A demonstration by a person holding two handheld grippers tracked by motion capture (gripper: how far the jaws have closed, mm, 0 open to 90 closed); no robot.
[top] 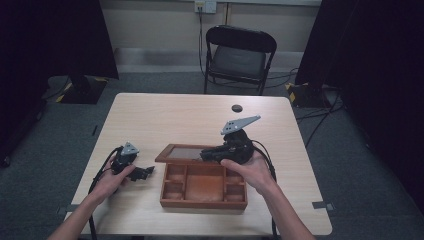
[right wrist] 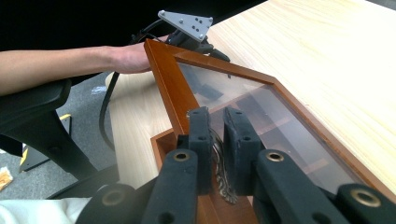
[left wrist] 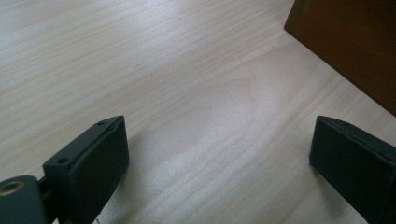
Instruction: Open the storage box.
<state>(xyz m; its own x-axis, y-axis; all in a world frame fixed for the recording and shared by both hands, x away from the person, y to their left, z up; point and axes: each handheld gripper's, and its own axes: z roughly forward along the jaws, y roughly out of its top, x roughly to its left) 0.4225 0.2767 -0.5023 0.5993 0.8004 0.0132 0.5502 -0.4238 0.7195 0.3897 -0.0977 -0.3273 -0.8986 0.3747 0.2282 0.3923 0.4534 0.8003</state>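
Wooden box (top: 204,188) sat near the table's (top: 165,115) near edge, reddish-brown, compartmented; its glass-paned lid (top: 186,152) stood raised; right gripper (right wrist: 217,140) clenched on the lid's ornate metal clasp (right wrist: 223,179); left gripper (left wrist: 219,154) released, spread over bare tabletop left of the box; no legible writing.

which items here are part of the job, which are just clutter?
In play: wooden compartment box; its glass-paned lid; metal clasp pinched by right gripper; left gripper, open beside the box.

Idle: small black disc; folding chair.
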